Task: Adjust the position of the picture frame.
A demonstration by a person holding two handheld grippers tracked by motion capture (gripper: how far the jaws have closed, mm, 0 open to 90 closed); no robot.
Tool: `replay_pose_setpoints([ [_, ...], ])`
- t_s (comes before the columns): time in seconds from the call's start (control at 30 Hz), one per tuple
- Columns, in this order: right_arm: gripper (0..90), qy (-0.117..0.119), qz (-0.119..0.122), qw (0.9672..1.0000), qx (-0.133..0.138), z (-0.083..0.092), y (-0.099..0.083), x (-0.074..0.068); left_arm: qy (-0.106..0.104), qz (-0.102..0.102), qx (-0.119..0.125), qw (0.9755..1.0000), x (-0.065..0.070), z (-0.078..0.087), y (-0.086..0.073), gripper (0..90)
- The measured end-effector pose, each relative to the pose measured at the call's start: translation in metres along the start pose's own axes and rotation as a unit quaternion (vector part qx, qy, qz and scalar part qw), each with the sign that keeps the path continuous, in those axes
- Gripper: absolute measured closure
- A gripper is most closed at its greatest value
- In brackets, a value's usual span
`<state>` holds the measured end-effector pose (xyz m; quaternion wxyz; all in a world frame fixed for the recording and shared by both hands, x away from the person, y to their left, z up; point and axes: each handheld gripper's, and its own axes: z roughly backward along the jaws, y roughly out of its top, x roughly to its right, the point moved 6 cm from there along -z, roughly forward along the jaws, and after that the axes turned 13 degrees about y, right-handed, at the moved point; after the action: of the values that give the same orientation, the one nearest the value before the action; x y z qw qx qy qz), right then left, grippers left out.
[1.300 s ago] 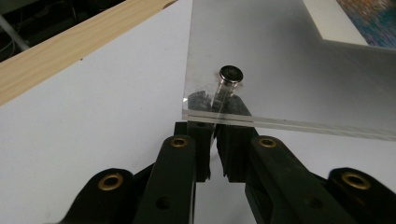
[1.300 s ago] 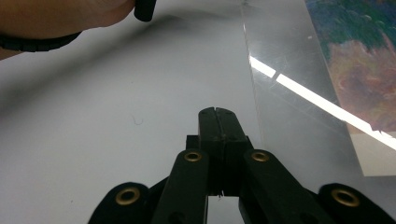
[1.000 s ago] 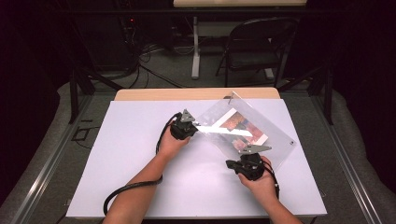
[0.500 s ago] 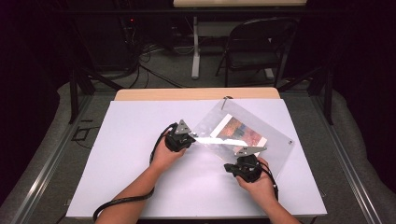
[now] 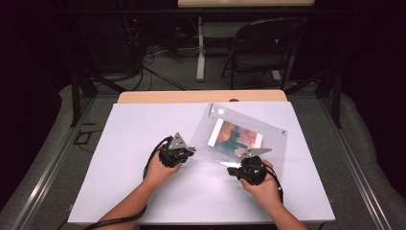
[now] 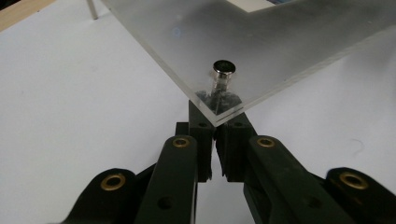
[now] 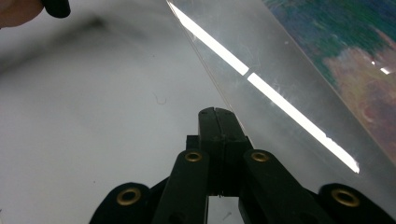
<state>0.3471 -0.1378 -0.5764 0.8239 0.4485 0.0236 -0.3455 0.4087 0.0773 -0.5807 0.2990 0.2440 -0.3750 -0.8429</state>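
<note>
The left gripper (image 6: pixel 215 133) clamps the near corner of the clear acrylic frame (image 5: pixel 249 125), by its metal standoff (image 6: pixel 223 74). The right gripper (image 7: pixel 218 114), clenched, rests against another edge. The frame lies tilted on the white table (image 5: pixel 124 139), assembled; disassembly looks barely begun.

clear acrylic frame (image 5: pixel 249 129), black claws, white table (image 5: pixel 143 124)

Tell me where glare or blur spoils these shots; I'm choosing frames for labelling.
Right gripper view: bright streaks of glare cross the clear acrylic panel, and the picture behind is soft. Left gripper view: sharp, no glare. High view: dark surroundings, evenly lit table.
</note>
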Motion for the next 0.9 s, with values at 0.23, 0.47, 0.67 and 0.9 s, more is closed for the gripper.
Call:
replay_pose_setpoints([
  [0.23, 90.0, -0.003, 0.002, 1.0, -0.007, -0.003, 0.004, -0.001, -0.006, -0.004, -0.001, 1.0, 0.006, 0.012, -0.008, 85.4],
  [0.47, 90.0, -0.043, -0.01, 0.9989, -0.013, -0.002, 0.005, 0.015, -0.04, 0.018, 0.025, 0.9987, 0.022, 0.035, -0.005, 85.6],
  [0.67, 90.0, -0.017, -0.045, 0.9988, -0.006, -0.001, 0.007, 0.023, -0.034, 0.027, 0.027, 0.9987, 0.027, 0.037, -0.007, 85.6],
  [0.9, 90.0, -0.006, -0.076, 0.9971, -0.006, 0.004, 0.01, 0.034, -0.05, 0.02, 0.034, 0.998, 0.041, 0.042, -0.006, 85.6],
])
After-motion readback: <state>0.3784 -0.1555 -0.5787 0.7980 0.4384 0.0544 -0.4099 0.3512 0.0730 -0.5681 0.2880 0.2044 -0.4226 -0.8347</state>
